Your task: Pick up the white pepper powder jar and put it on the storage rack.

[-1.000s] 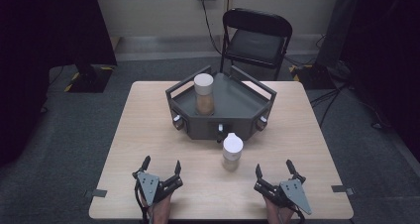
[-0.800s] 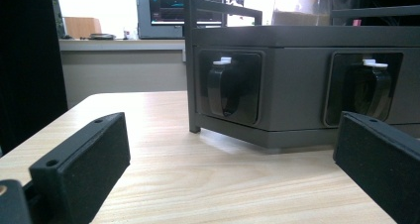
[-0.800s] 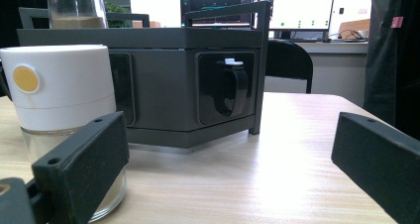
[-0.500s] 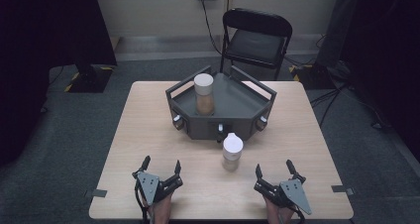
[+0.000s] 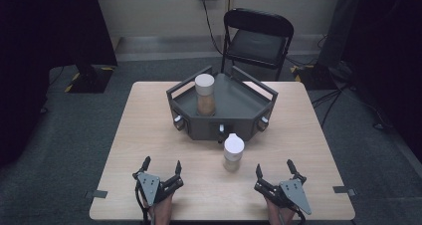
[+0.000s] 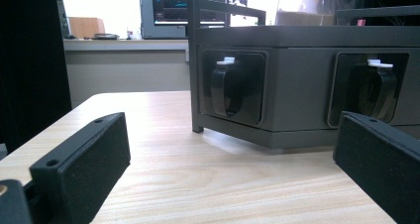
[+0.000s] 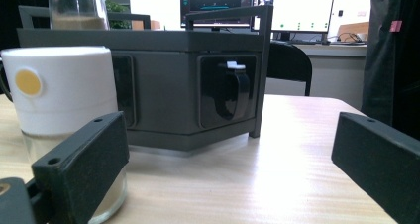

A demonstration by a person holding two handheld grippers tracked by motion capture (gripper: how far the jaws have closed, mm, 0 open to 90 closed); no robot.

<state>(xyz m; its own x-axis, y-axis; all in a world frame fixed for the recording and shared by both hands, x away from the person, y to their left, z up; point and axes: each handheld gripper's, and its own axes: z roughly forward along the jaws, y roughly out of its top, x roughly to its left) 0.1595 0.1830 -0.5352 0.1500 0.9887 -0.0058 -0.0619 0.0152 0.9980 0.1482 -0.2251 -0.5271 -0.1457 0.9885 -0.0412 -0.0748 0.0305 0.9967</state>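
Note:
A dark grey tray with railed sides and knobs on its front stands at the table's middle. Inside it at the left is a jar with a white lid and tan contents. A second white-lidded jar stands on the table just in front of the tray. My left gripper rests open near the front edge, left of that jar. My right gripper rests open to the jar's right. In the right gripper view the near jar sits beyond the left jaw, with the tray behind it. The left gripper view faces the tray's front.
The wooden table has bare surface on both sides of the tray. A black folding chair stands behind the far edge. Tape marks sit at the table's front corners. Dark curtains hang at left and right.

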